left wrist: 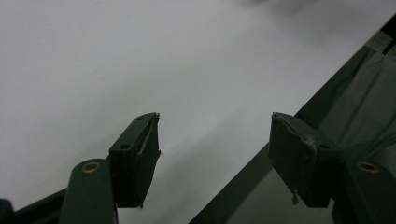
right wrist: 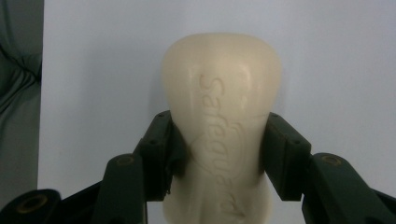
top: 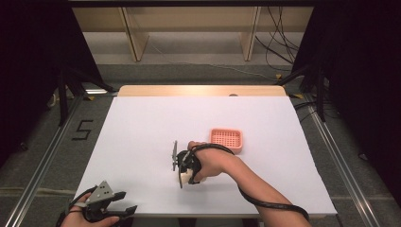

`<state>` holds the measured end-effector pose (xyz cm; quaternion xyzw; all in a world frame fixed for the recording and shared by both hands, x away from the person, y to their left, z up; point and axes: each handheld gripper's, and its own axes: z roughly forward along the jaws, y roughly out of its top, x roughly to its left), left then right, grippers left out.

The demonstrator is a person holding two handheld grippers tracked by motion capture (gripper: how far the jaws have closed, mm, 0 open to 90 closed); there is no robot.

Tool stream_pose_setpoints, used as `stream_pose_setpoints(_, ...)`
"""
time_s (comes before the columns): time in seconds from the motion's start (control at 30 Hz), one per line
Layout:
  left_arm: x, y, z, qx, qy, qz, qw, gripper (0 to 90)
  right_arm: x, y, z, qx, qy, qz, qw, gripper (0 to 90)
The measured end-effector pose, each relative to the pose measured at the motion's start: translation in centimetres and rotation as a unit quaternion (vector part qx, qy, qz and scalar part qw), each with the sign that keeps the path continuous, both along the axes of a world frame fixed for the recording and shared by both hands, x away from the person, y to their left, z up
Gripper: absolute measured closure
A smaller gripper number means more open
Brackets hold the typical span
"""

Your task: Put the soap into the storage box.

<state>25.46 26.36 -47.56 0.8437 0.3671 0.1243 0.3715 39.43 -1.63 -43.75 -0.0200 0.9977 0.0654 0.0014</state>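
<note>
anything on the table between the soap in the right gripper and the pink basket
Nothing visible. The right gripper is shut on the soap, and the stretch of white table from there to the pink basket, up and to the right in the high view, is bare. The left gripper sits open at the near left corner.

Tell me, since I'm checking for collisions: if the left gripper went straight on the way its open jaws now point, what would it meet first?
Probably the white table top. The left gripper has nothing between its open jaws, and they point along bare surface near the table's edge. Depth is hard to judge, so this is only likely.
</note>
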Motion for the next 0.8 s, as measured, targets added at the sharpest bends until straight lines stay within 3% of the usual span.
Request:
stream_pose_setpoints(0.03,-0.1,-0.1,0.0,-0.009,0.006,0.005,0.9999,33.2,-0.1,-0.2,0.0,0.004,0.003,-0.007,1.0000,50.6)
stream_pose_setpoints(0.07,-0.1,0.0,0.0,-0.005,0.004,0.003,1.0000,33.2,0.2,-0.6,0.1,-0.008,-0.008,0.022,0.9997,50.6)
stream_pose_setpoints(0.13,-0.2,-0.1,0.0,-0.011,0.014,0.003,0.9998,33.2,0.2,-0.8,0.2,-0.013,-0.004,0.017,0.9998,50.6)
stream_pose_setpoints(0.17,-0.2,-0.1,0.0,-0.013,0.014,0.005,0.9998,33.2,0.4,-1.0,0.2,-0.013,-0.010,0.030,0.9994,50.6)
stream_pose_setpoints(0.23,-0.2,-0.1,0.0,-0.014,0.015,0.006,0.9998,33.2,0.4,-1.5,0.4,-0.017,-0.015,0.029,0.9993,50.6)
stream_pose_setpoints(0.3,-0.2,-0.1,0.0,-0.014,0.015,0.006,0.9998,33.2,0.2,-1.9,0.4,-0.008,-0.005,0.005,0.9999,50.6)
stream_pose_setpoints(0.33,-0.2,-0.1,0.0,-0.013,0.014,0.005,0.9998,33.2,0.2,-2.1,0.5,-0.017,-0.006,0.005,0.9998,50.6)
stream_pose_setpoints(0.37,-0.2,-0.1,0.0,-0.013,0.014,0.005,0.9998,33.2,0.6,-2.2,0.5,-0.012,-0.012,0.030,0.9994,50.6)
stream_pose_setpoints(0.6,-0.2,-0.1,0.0,-0.012,0.013,0.005,0.9998,33.2,0.4,-3.7,0.9,-0.018,-0.008,-0.008,0.9998,50.6)
stream_pose_setpoints(0.7,-0.1,-0.1,-0.1,-0.007,0.007,0.006,0.9999,33.2,0.6,-4.3,1.1,-0.014,-0.008,-0.003,0.9999,50.6)
stream_pose_setpoints(0.73,0.0,0.0,-0.1,-0.003,0.003,0.003,1.0000,33.2,0.6,-4.6,1.2,-0.015,-0.007,-0.015,0.9998,50.6)
stream_pose_setpoints(0.77,-0.1,-0.1,-0.1,-0.010,0.009,0.006,0.9999,33.2,0.6,-4.9,1.3,-0.017,-0.010,-0.016,0.9997,50.6)
stream_pose_setpoints(0.8,-0.2,-0.2,-0.1,-0.018,0.016,0.009,0.9997,33.2,0.9,-5.0,1.3,-0.014,-0.013,0.001,0.9998,50.6)
